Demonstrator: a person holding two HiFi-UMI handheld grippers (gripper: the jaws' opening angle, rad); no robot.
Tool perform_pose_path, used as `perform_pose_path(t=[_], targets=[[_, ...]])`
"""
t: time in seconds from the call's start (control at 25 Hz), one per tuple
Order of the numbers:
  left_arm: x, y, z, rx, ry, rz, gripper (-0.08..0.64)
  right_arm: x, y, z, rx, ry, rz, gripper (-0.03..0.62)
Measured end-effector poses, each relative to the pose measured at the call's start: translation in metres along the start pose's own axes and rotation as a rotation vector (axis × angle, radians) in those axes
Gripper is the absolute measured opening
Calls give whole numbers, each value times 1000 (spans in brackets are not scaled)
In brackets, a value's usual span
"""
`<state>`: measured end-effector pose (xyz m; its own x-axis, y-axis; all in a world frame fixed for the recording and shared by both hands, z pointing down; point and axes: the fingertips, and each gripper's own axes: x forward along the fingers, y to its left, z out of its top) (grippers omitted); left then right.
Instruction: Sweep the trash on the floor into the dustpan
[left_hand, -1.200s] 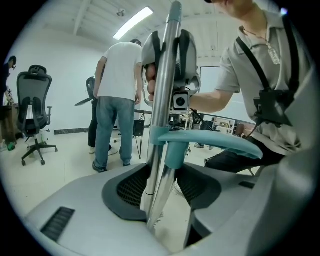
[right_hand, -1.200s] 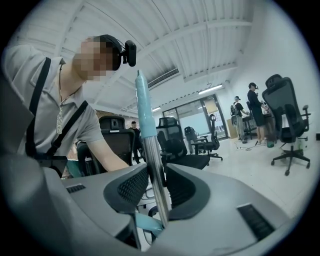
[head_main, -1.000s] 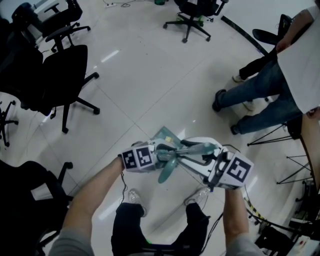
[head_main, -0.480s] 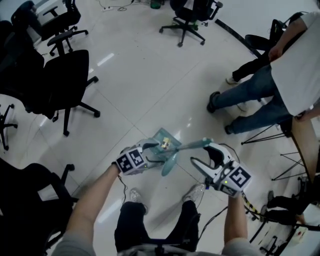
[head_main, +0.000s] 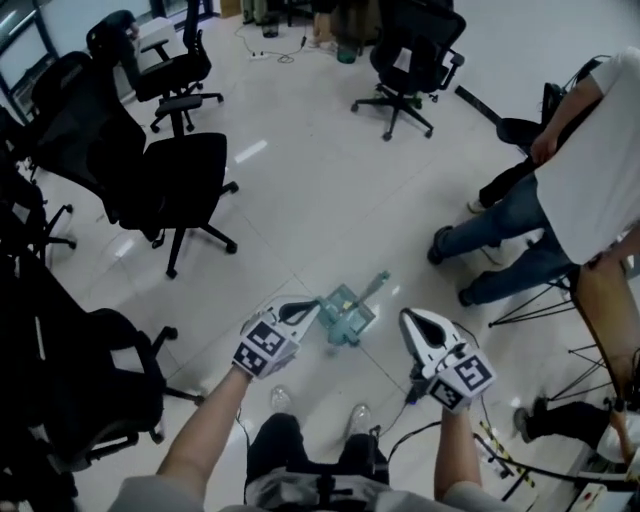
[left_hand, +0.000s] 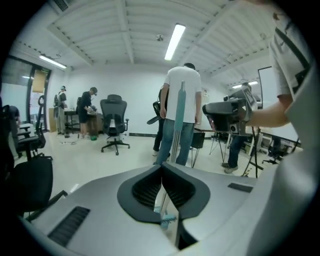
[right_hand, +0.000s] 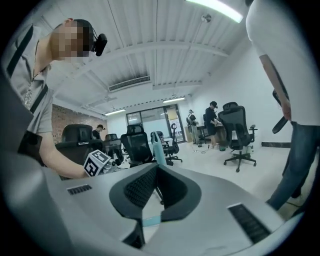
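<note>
A teal dustpan (head_main: 344, 318) sits on the white floor tiles with its long teal handle (head_main: 376, 287) leaning up and to the right. Whether it holds trash is too small to tell. My left gripper (head_main: 314, 307) hovers just left of the pan, apart from it, its jaws closing until the pads meet on nothing. My right gripper (head_main: 405, 318) hangs right of the pan, jaws likewise closing on nothing. In the left gripper view the teal pole (left_hand: 180, 115) rises beyond the left gripper (left_hand: 161, 168). In the right gripper view a teal pole (right_hand: 158, 149) stands past the right gripper (right_hand: 156, 168).
Black office chairs stand at the left (head_main: 165, 170), at the near left (head_main: 90, 380) and at the back (head_main: 415, 50). A person in jeans (head_main: 520, 230) stands at the right by thin tripod legs (head_main: 545, 300). My own shoes (head_main: 280, 400) are below the pan.
Both grippers let go of the teal handles, rose and drew apart from the dustpan. Their jaws opened wide, then came shut. The head view has tilted up toward the room.
</note>
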<state>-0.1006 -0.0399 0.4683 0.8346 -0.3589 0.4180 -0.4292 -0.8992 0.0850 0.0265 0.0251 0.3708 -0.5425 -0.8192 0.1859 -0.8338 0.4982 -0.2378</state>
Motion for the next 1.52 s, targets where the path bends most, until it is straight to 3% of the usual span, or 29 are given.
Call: perform_pose_path(t=[0.12,0.32,0.6,1.52], targets=[[-21,-24,28,-74,-60,90,0,-6,22,9,-26,-7,65,0],[-46,-67,60,-132,-122,204,0,-29,51,19,-23,-12,176,0],[-60,-107,93,-143,-163,294,0,-53,56,37,-33,-15,174,0],[-61,-133,104,-144,-176,338,0,-60,64,68,-82,-66,219,0]])
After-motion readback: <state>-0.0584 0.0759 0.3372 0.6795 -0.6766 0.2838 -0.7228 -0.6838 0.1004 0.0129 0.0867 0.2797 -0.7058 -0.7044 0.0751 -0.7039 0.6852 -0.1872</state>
